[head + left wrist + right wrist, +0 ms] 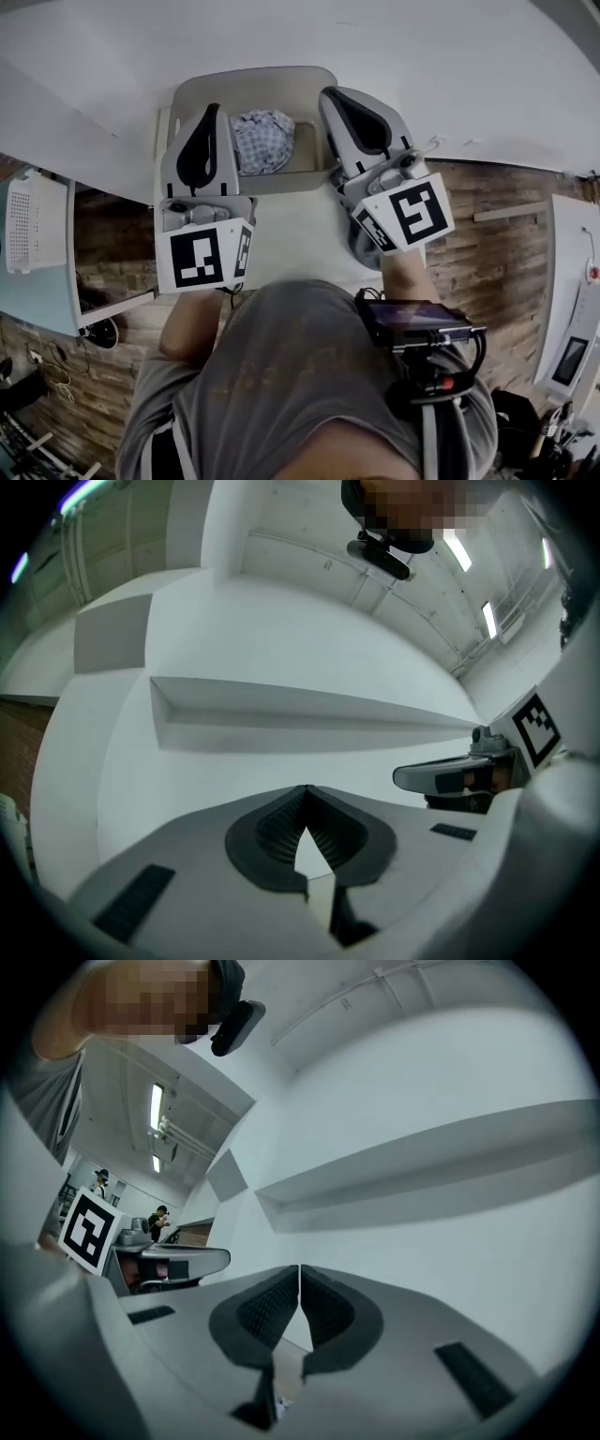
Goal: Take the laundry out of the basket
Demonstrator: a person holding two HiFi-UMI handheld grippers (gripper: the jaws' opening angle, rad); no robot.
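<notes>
The laundry (262, 141) is a blue-and-white check. The basket (248, 77) is pale beige and the table (450, 66) is white. The left gripper (214, 109) and right gripper (330, 94) are light grey with black ribbed pads (270, 832). Their cubes (200, 257) carry black-and-white square markers. The shirt (281, 366) is grey. The floor (487, 253) has a brown brick pattern. The crate (33, 220) is white, dotted with a grid of small holes.
</notes>
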